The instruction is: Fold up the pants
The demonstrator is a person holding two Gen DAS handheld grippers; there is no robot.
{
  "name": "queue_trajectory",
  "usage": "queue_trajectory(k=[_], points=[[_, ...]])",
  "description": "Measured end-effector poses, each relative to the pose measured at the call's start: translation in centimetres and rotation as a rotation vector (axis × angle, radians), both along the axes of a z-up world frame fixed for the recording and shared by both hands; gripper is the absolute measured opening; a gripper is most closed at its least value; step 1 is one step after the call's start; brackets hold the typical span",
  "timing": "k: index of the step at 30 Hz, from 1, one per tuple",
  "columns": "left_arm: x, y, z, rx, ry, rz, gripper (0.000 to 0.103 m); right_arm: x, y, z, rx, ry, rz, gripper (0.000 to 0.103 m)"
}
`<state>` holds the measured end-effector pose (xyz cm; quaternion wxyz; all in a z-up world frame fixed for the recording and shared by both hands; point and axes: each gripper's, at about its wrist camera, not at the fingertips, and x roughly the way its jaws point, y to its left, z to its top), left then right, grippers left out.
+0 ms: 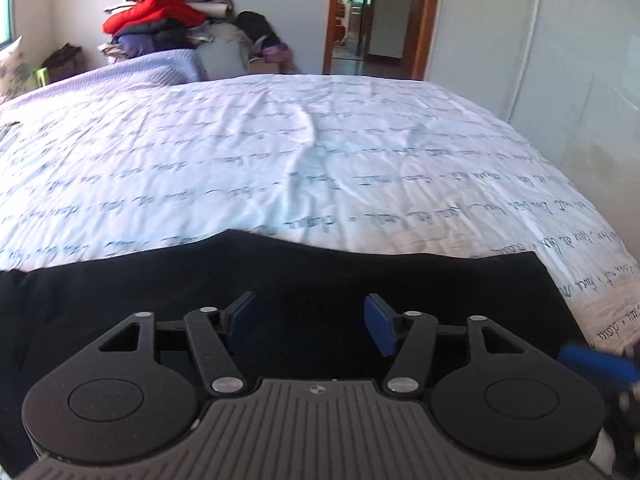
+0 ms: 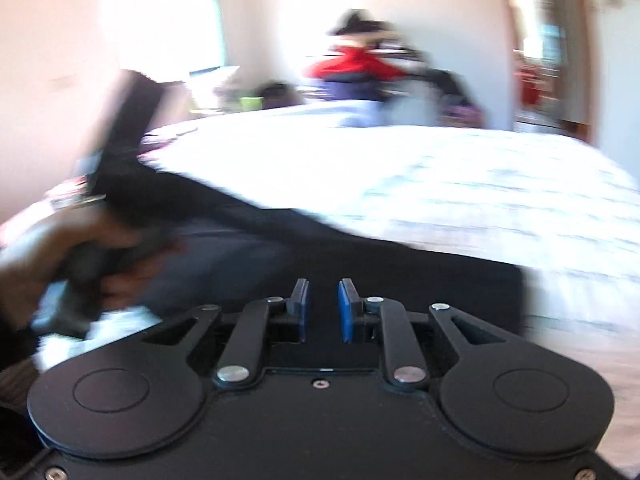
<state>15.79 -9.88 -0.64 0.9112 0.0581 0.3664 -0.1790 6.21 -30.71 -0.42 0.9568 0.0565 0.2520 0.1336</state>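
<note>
Left wrist view: my left tongs point(image 1: 310, 322) stand wide apart and empty, poised over the black pants point(image 1: 280, 280), which lie flat along the near edge of the bed point(image 1: 320, 152) on its white script-printed cover, with a pile of clothes point(image 1: 160, 12) well beyond. Right wrist view, heavily blurred: my right tongs point(image 2: 323, 308) are narrowed to a small gap with nothing visibly between them, the pants point(image 2: 400, 272) spread just ahead on the bed point(image 2: 440, 184). I judge the cloth soft, light and limp, best pinched at a hem or waistband corner.
</note>
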Motion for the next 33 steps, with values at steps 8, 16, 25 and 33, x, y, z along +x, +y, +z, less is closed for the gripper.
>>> queue_trajectory(k=[8, 16, 25, 33], points=[[-0.7, -4.3, -2.6, 0.086, 0.011, -0.019, 0.073, 1.0, -3.7, -1.7, -0.048, 0.155, -0.100, 0.017], [-0.8, -4.8, -2.7, 0.106, -0.006, 0.029, 0.076, 5.4, -3.6, -3.0, -0.207, 0.113, -0.119, 0.037], [-0.5, -4.7, -3.2, 0.128, -0.011, 0.034, 0.086, 9.0, -4.6, -4.4, -0.213, 0.180, -0.146, 0.037], [0.4, -5.5, -4.4, 0.200, -0.083, 0.043, 0.097, 7.9, -2.9, -5.1, -0.279, 0.181, -0.092, 0.039]])
